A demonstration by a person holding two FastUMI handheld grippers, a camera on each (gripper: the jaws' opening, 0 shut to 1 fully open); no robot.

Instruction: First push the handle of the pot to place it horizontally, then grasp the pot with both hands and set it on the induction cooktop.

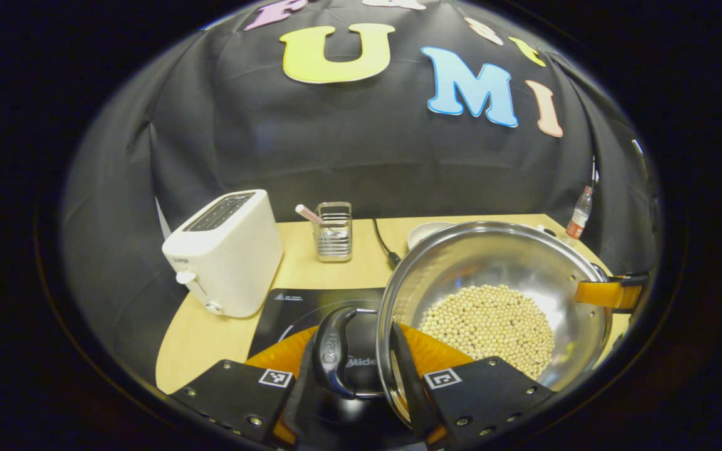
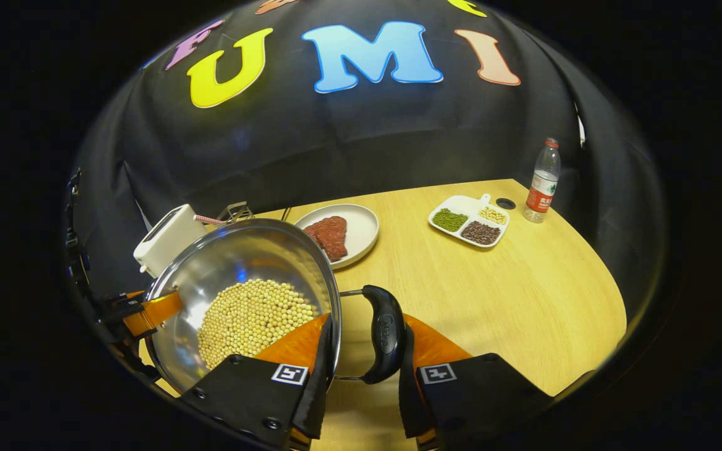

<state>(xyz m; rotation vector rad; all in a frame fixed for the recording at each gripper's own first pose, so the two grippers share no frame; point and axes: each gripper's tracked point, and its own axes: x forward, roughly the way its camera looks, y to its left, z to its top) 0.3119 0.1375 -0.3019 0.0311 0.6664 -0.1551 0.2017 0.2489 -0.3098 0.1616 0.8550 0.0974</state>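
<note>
Steel pot [image 1: 492, 294] full of pale beans [image 1: 489, 322], gripped on both sides and apparently raised above the black induction cooktop [image 1: 311, 310], though contact with it cannot be judged. Left tongs [image 1: 361, 382] closed across the pot's near rim and black loop handle [image 1: 336, 357], one finger outside the handle, the other inside the bowl against the wall. Right tongs [image 2: 361, 376] closed likewise on the opposite side: one finger inside the pot [image 2: 242, 294] over the beans [image 2: 251, 316], the other outside the second black handle [image 2: 386, 332]. From each tongs' camera, the other tongs seen clamped at the far rim [image 1: 612, 291] [image 2: 145, 313].

Beyond the pot on the wooden tabletop [image 2: 492, 300]: white toaster [image 1: 226, 250] beside the cooktop, a wire holder [image 1: 333, 232] with a pinkish stick in it, a black cable [image 1: 383, 241] trailing back. Further right, a pale plate [image 2: 351, 232] with a slab of red meat [image 2: 329, 235], a white divided tray [image 2: 470, 219] holding green, dark and pale beans, and a plastic bottle [image 2: 543, 181] with a red label near the tabletop's edge.
</note>
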